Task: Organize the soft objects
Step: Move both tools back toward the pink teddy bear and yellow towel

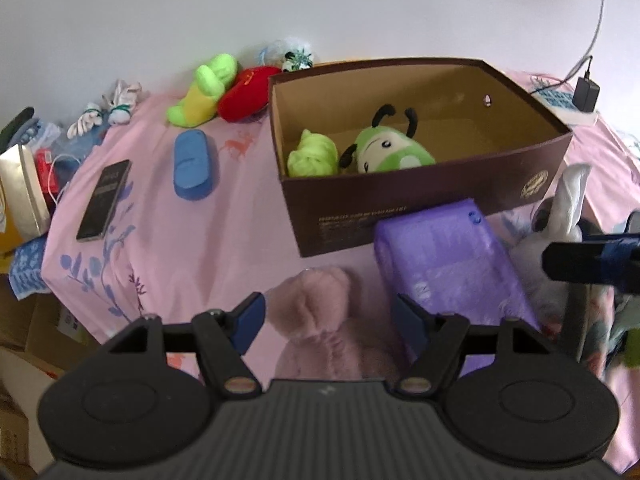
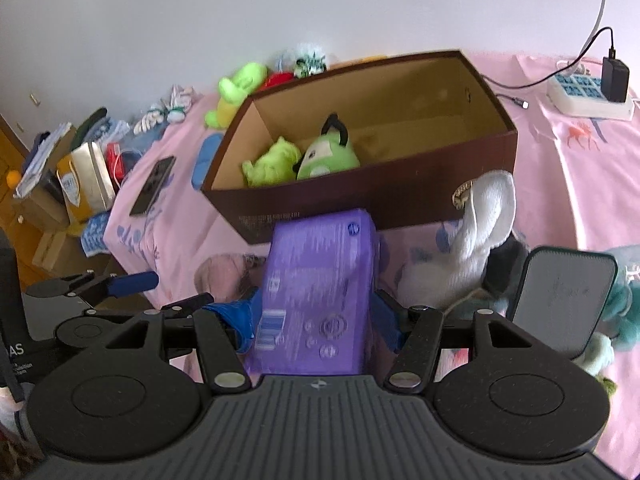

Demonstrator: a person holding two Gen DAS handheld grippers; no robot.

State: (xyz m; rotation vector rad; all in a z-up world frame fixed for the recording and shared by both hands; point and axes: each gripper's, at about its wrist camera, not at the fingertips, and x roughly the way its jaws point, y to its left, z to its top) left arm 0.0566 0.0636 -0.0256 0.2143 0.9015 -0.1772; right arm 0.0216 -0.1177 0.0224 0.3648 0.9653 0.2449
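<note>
A brown cardboard box (image 1: 432,204) (image 2: 400,204) stands open on the pink sheet and holds a green bug plush (image 1: 392,152) (image 2: 326,156) and a lime plush (image 1: 312,154) (image 2: 272,160). My right gripper (image 2: 316,320) is shut on a purple soft pack (image 2: 320,288) (image 1: 444,264), held in front of the box. My left gripper (image 1: 328,320) is open, its fingers on either side of a pink furry plush (image 1: 324,320) (image 2: 224,268). A white bunny plush (image 2: 476,240) (image 1: 560,216) lies right of the pack.
Behind the box lie a green-yellow plush (image 1: 204,92), a red plush (image 1: 248,92) and white plush pieces (image 1: 116,108). A blue case (image 1: 194,164) and a phone (image 1: 104,200) lie left. A power strip (image 2: 588,96) sits far right. A grey pad (image 2: 560,300) and teal plush (image 2: 624,308) lie near right.
</note>
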